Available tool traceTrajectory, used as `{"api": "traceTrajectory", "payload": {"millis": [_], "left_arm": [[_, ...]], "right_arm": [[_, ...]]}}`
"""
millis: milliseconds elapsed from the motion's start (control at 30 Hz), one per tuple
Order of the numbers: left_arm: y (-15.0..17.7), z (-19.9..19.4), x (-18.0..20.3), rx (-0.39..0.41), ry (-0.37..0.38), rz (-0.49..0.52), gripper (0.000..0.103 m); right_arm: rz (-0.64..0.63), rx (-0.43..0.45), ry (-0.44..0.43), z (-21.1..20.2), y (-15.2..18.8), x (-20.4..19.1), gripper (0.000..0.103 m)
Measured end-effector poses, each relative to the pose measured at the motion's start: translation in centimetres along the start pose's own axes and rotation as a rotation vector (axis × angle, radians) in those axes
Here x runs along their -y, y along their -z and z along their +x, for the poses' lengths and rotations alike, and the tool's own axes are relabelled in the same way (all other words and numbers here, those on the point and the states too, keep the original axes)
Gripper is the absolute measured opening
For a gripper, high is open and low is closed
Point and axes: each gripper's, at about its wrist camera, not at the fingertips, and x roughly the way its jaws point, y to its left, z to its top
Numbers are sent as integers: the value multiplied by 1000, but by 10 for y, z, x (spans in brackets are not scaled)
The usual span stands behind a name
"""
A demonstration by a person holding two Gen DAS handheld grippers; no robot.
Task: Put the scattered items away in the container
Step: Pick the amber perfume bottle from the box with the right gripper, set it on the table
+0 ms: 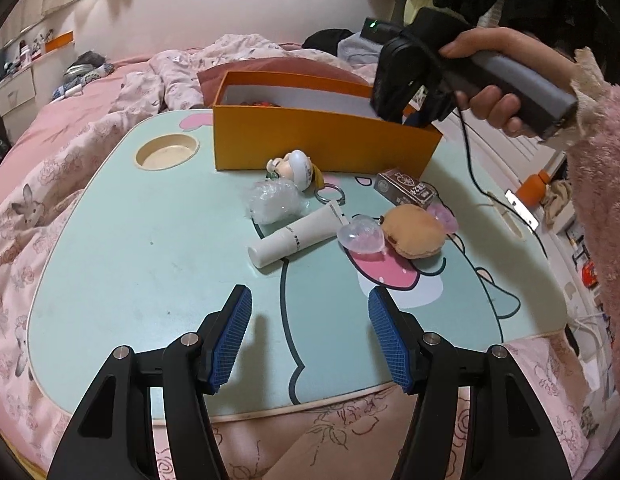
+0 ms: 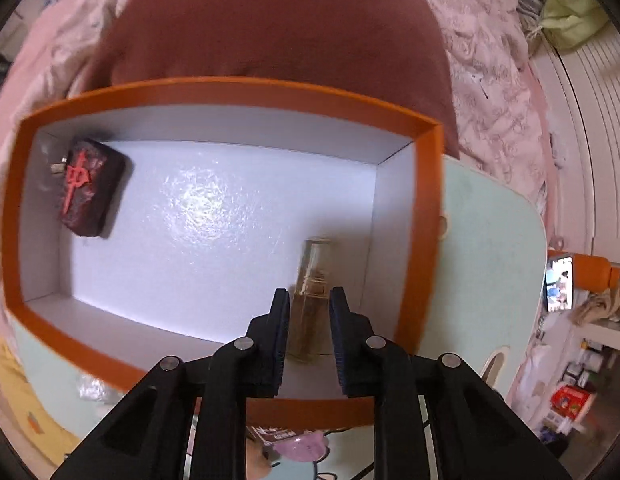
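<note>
The orange box (image 1: 310,144) stands at the far side of the mint lap table (image 1: 130,260). Before it lie a doll-head keychain (image 1: 296,168), crumpled clear wrap (image 1: 272,202), a white tube (image 1: 298,234), a clear heart case (image 1: 360,236), an orange plush (image 1: 414,230) and a brown card packet (image 1: 406,190). My left gripper (image 1: 310,322) hovers open over the table's near part, with nothing between its fingers. My right gripper (image 2: 310,300) points down into the box's right end, shut on a small amber bottle (image 2: 312,276). A dark tile with a red character (image 2: 90,188) lies in the box (image 2: 424,208).
The table sits on a bed with pink floral bedding (image 1: 50,208); a dark red cushion (image 2: 278,28) lies behind the box. A round cup recess (image 1: 166,152) is at the table's far left. A person's hand and pink fleece sleeve (image 1: 598,200) fill the right side, with a black cable (image 1: 470,168) hanging.
</note>
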Motion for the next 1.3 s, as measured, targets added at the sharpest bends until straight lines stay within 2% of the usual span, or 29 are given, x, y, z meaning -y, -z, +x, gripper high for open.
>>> {"api": "traceTrajectory", "payload": {"millis": [33, 100, 167, 267, 400, 567, 700, 833, 1033, 1167, 1267, 1300], "left_arm": [[0, 0, -1, 2, 2, -5, 62], [0, -1, -2, 5, 0, -10, 62], [1, -2, -2, 8, 0, -12, 62], [1, -2, -3, 7, 2, -13, 62], [1, 0, -3, -6, 3, -15, 62], [3, 4, -2, -26, -1, -12, 62], [3, 5, -3, -32, -5, -22, 62], [3, 8, -1, -45, -7, -19, 62], [4, 6, -1, -44, -14, -13, 62], [4, 7, -2, -48, -19, -18, 62], [4, 8, -2, -51, -22, -15, 62], [3, 9, -2, -52, -23, -13, 62]], "right_arm": [[-7, -10, 7, 2, -2, -5, 21], [-24, 2, 34, 5, -5, -13, 17], [-23, 31, 11, 4, -4, -14, 17], [4, 82, -100, -2, -1, -5, 17], [33, 209, -204, -30, 16, 15, 17], [18, 327, -358, -78, 56, 37, 17], [-30, 386, -409, -102, 95, 34, 17], [-149, 324, -399, -79, 119, 8, 17], [-210, 273, -293, -25, 125, -26, 17], [-196, 343, -238, -22, 126, -31, 19], [-192, 419, -234, -32, 134, -28, 28], [-187, 450, -242, -37, 140, -26, 34]]}}
